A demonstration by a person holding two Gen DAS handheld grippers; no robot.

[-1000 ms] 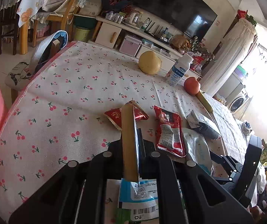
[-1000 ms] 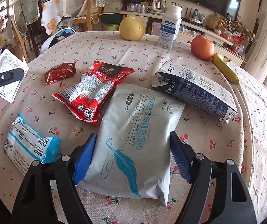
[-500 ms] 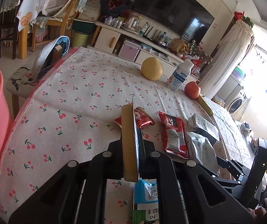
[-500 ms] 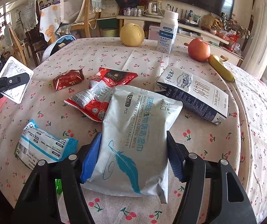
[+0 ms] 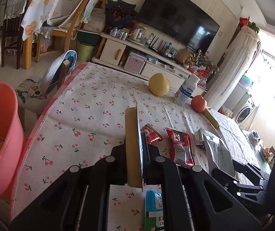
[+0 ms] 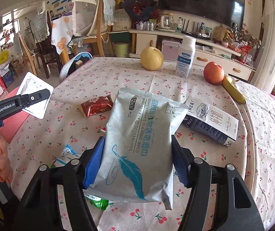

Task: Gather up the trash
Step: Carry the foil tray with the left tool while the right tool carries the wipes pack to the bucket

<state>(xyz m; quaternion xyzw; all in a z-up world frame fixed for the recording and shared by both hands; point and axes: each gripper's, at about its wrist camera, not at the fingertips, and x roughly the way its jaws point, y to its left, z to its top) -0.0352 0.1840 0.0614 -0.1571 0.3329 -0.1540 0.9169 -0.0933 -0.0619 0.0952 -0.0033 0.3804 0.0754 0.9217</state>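
The left tool (image 5: 137, 150) is clamped tight on a thin, flat silver foil packet (image 5: 133, 146), seen edge-on between its fingers in its own view and as a flat silvery square in the right wrist view. The right tool (image 6: 137, 159) grips a soft grey wet-wipes pack with a teal feather print (image 6: 141, 144) by its two long sides; its jaws have just been closing, and the blue pads press into the pack, whose far end looks raised off the counter (image 6: 262, 154) with the cherry-print cloth. So two pieces are in hand but neither is binned yet. Ahead of the right tool a small dark-red foil wrapper (image 6: 97, 106) and a flattened white-and-navy carton (image 6: 212, 123) lie waiting, a blue-and-white plastic wrapper (image 6: 66, 155) sits just beside its left finger, and a red snack bag (image 5: 179, 147) shows ahead of the left tool. The pear, bottle, apple and banana at the far edge are probably not trash. A pink plastic tub (image 5: 1, 134) stands off the counter's edge to the left of the left tool, likely the bin, with something orange already inside. The cloth between tub and tool is bare, giving an open path.
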